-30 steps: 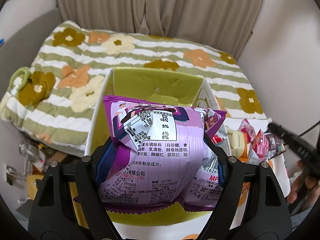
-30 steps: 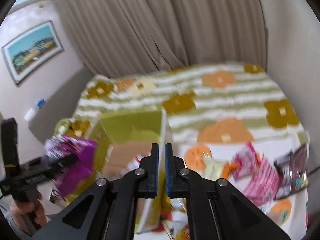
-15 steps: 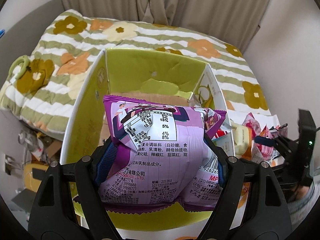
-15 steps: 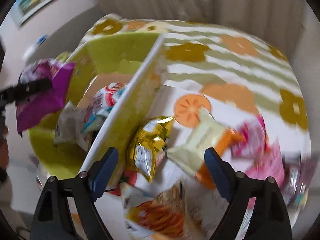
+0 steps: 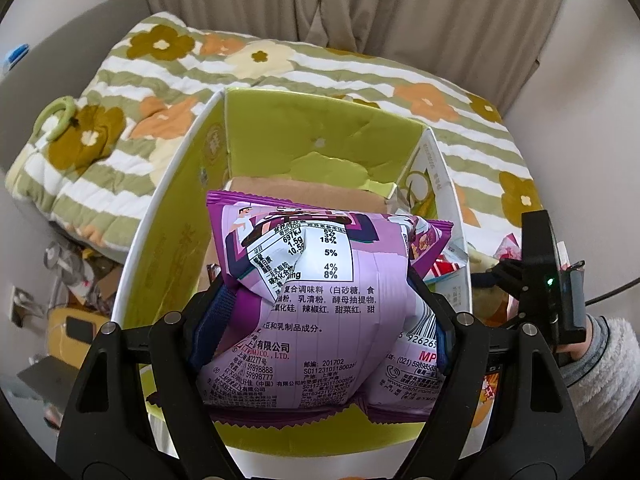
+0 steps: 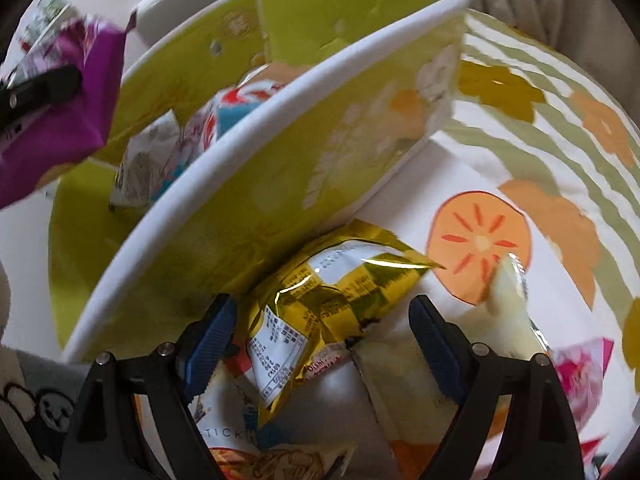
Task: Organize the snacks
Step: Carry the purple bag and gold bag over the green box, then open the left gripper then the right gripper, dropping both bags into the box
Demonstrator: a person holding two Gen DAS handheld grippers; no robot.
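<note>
My left gripper (image 5: 320,300) is shut on a purple snack bag (image 5: 336,248) and holds it over the open green box (image 5: 160,208). The same bag (image 6: 60,128) shows at the upper left of the right wrist view. My right gripper (image 6: 322,320) points down, open, just outside the box wall (image 6: 280,184). A gold snack bag (image 6: 332,300) lies between its fingers, and the pads do not press on it. Inside the box lie a few packets (image 6: 192,132).
A pale yellow bag (image 6: 500,320) and a pink bag (image 6: 580,372) lie to the right on a white cloth with orange prints (image 6: 480,240). Another packet lies under the gold bag. A flowered striped quilt (image 5: 280,64) spreads behind the box. A fleecy sleeve (image 5: 608,360) is at the right.
My right gripper has opened, tipped downward and dropped to the gold bag beside the box. My left gripper, still holding the purple bag, has come slightly closer over the box.
</note>
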